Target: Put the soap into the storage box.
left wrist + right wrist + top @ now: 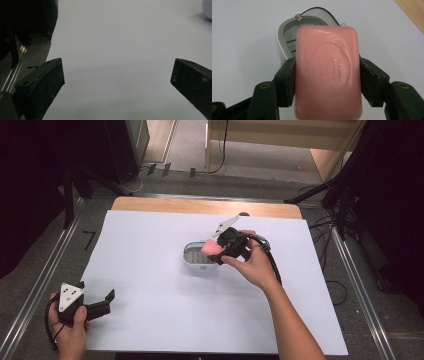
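A pink bar of soap (328,72) with a stamped oval is clamped between the two black jaws of my right gripper (327,82). In the high view that gripper (216,251) holds the soap (210,248) just over the right end of a grey-white soap dish (195,256) at the middle of the table. The dish (287,37) has a slotted floor and lies right behind the soap. My left gripper (109,301) rests at the table's near left corner, jaws wide apart with nothing between them (117,80).
A white sheet (150,285) covers the tabletop, with a strip of bare wood (200,206) along the far edge. Metal rails run down both sides of the table. Cables and dark stands lie on the floor beyond.
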Available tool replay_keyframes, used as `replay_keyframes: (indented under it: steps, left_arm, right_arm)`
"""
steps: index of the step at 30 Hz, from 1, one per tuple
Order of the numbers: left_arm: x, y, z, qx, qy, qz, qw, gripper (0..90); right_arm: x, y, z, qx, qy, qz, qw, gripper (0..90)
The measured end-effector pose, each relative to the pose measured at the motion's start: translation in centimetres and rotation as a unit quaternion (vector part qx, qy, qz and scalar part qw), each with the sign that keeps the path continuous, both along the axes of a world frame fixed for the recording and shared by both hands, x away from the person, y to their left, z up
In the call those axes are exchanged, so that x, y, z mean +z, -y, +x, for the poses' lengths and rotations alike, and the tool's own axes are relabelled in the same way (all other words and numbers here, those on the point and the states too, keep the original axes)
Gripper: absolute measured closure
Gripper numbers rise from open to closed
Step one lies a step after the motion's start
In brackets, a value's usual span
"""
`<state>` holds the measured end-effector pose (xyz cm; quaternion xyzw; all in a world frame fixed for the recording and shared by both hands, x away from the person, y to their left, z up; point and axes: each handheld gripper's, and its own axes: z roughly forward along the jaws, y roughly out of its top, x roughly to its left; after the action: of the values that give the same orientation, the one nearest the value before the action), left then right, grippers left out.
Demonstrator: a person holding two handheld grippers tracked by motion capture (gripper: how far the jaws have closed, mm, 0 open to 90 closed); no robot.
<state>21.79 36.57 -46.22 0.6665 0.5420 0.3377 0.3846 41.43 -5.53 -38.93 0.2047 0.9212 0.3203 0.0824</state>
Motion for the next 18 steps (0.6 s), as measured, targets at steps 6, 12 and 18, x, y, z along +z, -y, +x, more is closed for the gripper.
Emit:
replay_keyframes:
  steps: [6, 12, 18]
  left_arm:
    - [0.0, 0.0, 0.0, -0.001, 0.001, -0.001, 1.0, 0.0]
    - [0.0, 0.0, 0.0, -0.001, 0.002, -0.002, 1.0, 0.0]
    - [0.0, -0.1, 0.0, -0.001, 0.002, -0.003, 1.0, 0.0]
  right_arm:
    - [-0.2, -1.0, 0.3, 0.004, -0.01, -0.001, 0.9999, 38.9]
    - [-0.7, -2.1, 0.9, 0.022, -0.012, -0.009, 0.9997, 38.8]
    - [-1.2, -2.4, 1.2, 0.034, -0.008, -0.012, 0.9993, 38.8]
